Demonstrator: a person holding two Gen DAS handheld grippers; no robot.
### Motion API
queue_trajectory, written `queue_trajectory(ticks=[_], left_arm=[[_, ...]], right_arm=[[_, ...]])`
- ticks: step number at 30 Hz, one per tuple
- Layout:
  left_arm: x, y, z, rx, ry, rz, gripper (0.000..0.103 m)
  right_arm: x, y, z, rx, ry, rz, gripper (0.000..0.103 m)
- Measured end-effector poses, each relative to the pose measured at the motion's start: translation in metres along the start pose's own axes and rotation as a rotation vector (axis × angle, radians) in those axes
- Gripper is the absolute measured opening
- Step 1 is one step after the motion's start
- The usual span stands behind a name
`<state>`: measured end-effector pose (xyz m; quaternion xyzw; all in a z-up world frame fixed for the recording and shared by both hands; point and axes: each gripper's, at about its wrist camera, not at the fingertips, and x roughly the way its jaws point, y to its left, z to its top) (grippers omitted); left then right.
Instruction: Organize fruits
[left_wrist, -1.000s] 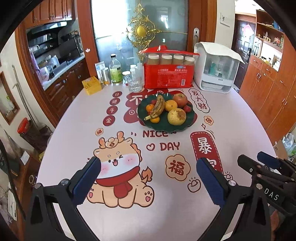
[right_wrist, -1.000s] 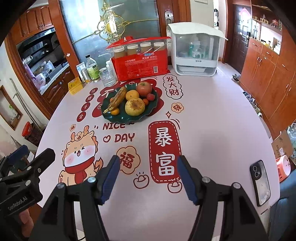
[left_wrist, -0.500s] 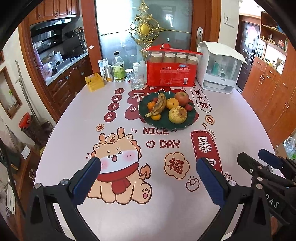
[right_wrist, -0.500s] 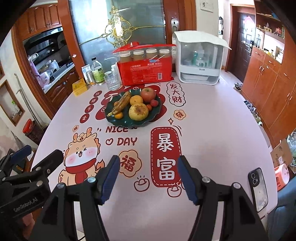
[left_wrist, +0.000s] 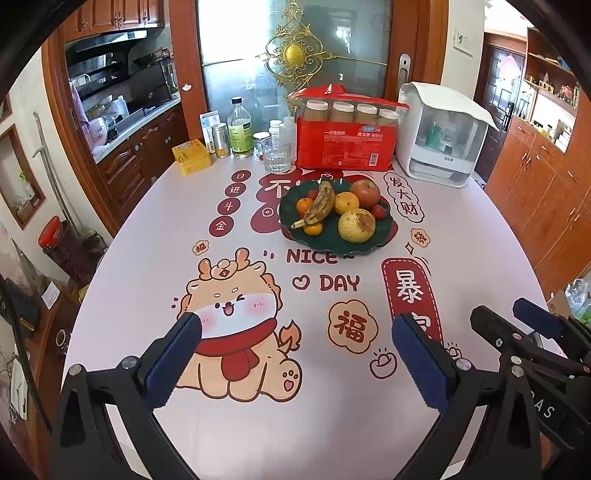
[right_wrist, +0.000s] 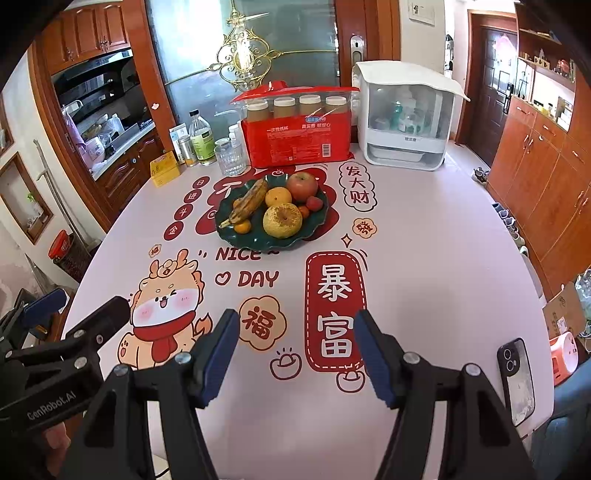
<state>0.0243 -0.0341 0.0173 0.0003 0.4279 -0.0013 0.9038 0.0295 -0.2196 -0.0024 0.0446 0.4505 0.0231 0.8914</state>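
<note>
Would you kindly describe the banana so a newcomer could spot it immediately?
Find the dark green plate mid-table, in front of the red package. The banana lies along the plate's left side, beside an orange. It is the only long fruit there, yellow and heavily browned, while its neighbours are all round.

I was facing a frosted glass door (left_wrist: 295, 55) with a gold ornament (left_wrist: 294, 51), daylight coming through it. Wood cabinets (right_wrist: 546, 155) lined my right, kitchen counter (left_wrist: 125, 122) on my left. Shelving (right_wrist: 546, 70) far right held small items, probably ornaments. Floor (right_wrist: 476, 162) looked pale.
</note>
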Motion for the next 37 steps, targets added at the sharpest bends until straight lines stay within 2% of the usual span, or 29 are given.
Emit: queue_trajectory(ticks=[37], left_arm=[[-0.0012,-0.0068,-0.0049,0.017,0.0,-0.022,0.102]], right_arm=[[0.0,-0.0034,-0.0043,0.007,0.009,0.004,0.064]])
